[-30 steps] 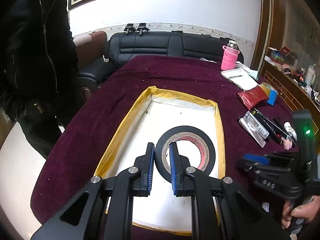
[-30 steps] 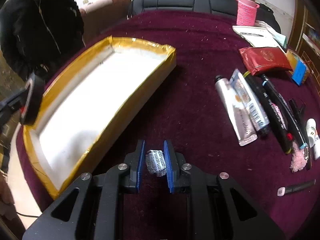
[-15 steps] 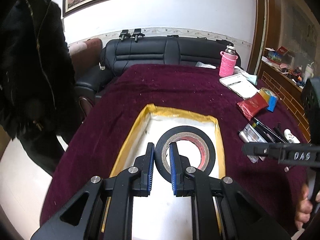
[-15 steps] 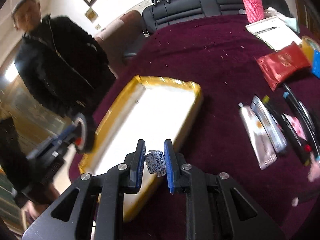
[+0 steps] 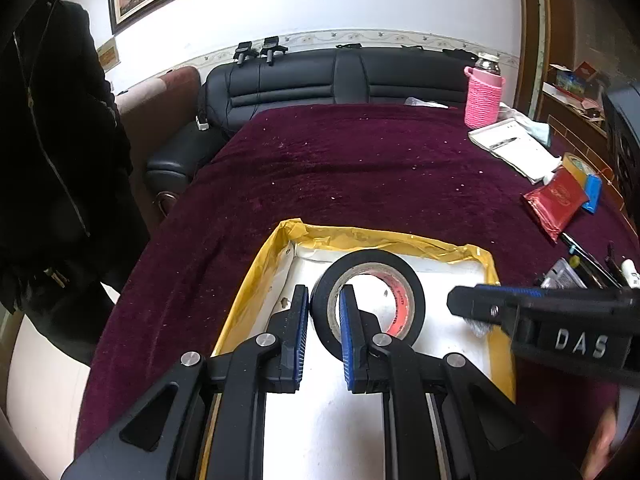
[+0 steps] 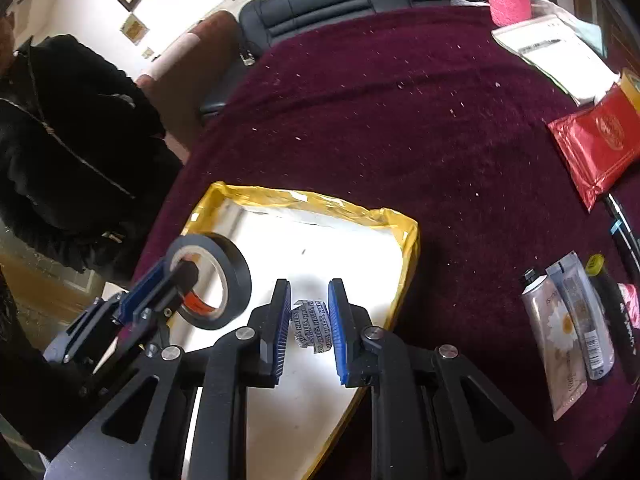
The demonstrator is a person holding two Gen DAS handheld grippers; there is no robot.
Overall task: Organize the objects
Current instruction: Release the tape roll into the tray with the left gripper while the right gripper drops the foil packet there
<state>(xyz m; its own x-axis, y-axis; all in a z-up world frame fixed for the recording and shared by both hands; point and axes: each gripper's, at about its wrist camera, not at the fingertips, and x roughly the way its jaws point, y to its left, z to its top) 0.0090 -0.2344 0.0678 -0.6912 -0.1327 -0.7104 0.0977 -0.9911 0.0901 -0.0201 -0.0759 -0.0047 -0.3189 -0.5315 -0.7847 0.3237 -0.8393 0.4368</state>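
Observation:
A black tape roll (image 5: 416, 300) with a red inner label stands on edge, and my left gripper (image 5: 324, 308) is shut on its wall, one finger inside the ring. It hangs over a white tray with a yellow taped rim (image 5: 384, 236). My right gripper (image 6: 310, 312) is shut on a small printed candy wrapper (image 6: 314, 326), also above the tray (image 6: 360, 210). In the right wrist view the left gripper (image 6: 176, 272) and the tape roll (image 6: 236, 276) show at the left. The right gripper (image 5: 456, 306) enters the left wrist view from the right.
A maroon cloth (image 5: 360, 160) covers the table. To the right lie a red packet (image 6: 596, 144), two tubes (image 6: 560, 332), pens and a white notebook (image 5: 516, 148). A pink-sleeved bottle (image 5: 482, 96) stands far right. A person in a black jacket (image 5: 52, 160) stands left, before a black sofa (image 5: 340, 76).
My right gripper has carried the candy left, from above the cloth to above the tray, close beside the left gripper. The left gripper has shifted over the tray with the tape roll held.

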